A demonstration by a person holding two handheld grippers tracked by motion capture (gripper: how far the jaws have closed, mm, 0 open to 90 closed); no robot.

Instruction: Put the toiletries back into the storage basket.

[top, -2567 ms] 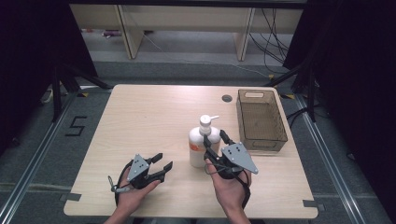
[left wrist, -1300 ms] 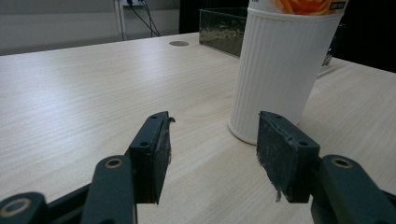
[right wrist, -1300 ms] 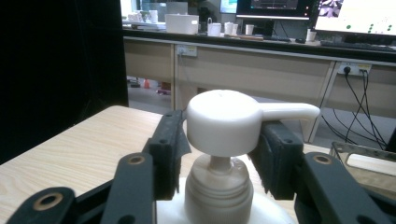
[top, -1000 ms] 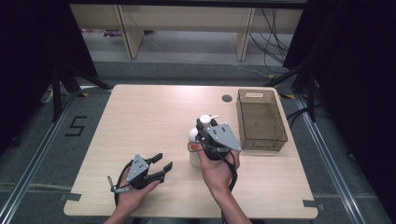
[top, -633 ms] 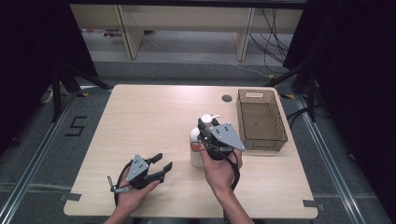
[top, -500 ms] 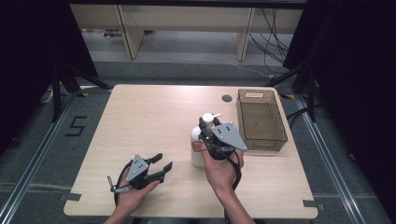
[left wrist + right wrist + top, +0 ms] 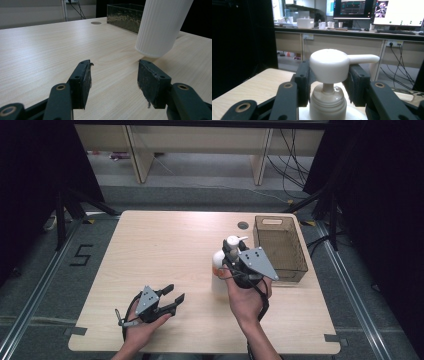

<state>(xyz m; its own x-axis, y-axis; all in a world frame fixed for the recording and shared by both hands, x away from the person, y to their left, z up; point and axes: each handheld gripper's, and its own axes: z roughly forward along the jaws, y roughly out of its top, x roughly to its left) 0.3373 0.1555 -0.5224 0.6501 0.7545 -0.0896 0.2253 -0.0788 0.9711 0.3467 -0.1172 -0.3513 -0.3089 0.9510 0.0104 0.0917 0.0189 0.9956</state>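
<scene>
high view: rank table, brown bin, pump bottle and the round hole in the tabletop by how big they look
1. table
2. brown bin
3. pump bottle, partly hidden behind the right gripper, yet clearly smaller than the bin
4. round hole

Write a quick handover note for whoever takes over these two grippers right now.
Right gripper: fingers either side of the white pump bottle at its pump head; a firm clamp cannot be told. Bottle tilted, base partly off the table.
Left gripper: open, idle, near the table's front edge.
Bin: to the right of the bottle.
Done: bottle reached.
Left: probably moving it, perhaps into the bin.
</scene>
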